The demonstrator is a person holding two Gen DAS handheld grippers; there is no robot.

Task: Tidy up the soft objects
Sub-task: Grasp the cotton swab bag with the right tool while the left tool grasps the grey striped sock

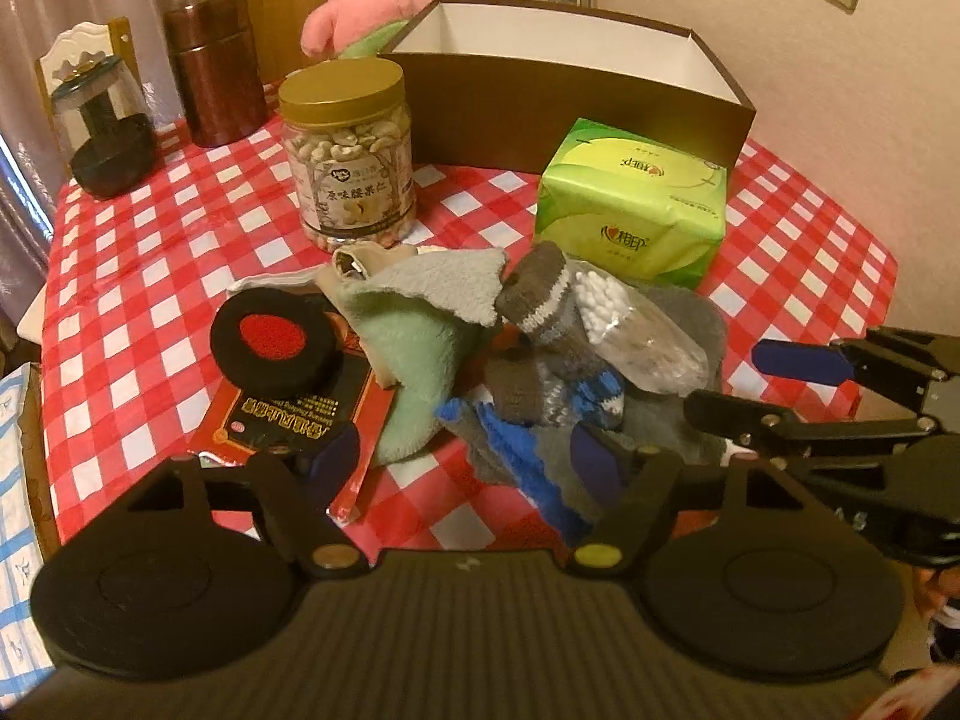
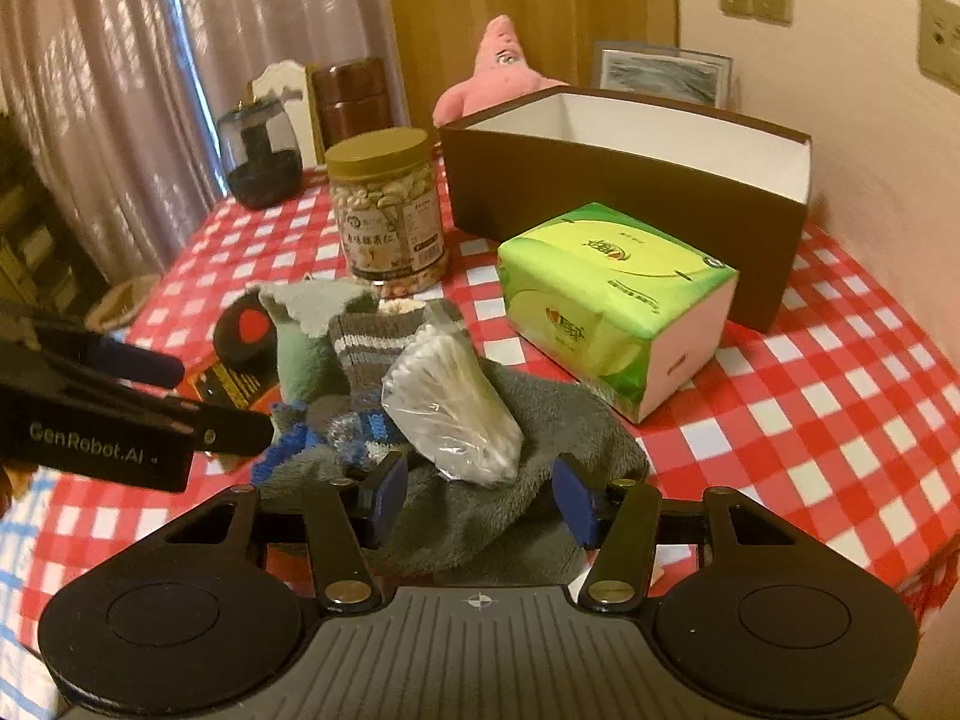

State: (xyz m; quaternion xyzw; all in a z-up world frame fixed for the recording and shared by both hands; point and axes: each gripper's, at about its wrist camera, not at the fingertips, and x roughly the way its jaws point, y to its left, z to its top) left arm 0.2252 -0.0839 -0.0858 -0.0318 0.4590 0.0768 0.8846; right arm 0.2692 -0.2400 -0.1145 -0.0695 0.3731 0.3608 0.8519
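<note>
Right wrist view, grey towel (image 2: 540, 438) between parted jaws, untouched, left jaws parted over socks (image 1: 540, 396).

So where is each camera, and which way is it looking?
Left wrist: sits on the left gripper, looking down over the sock pile toward the box; its own fingers and the right gripper show.
Right wrist: sits on the right gripper, over the grey towel; the left gripper shows.
Both share the nut jar, tissues and pink plush.
</note>
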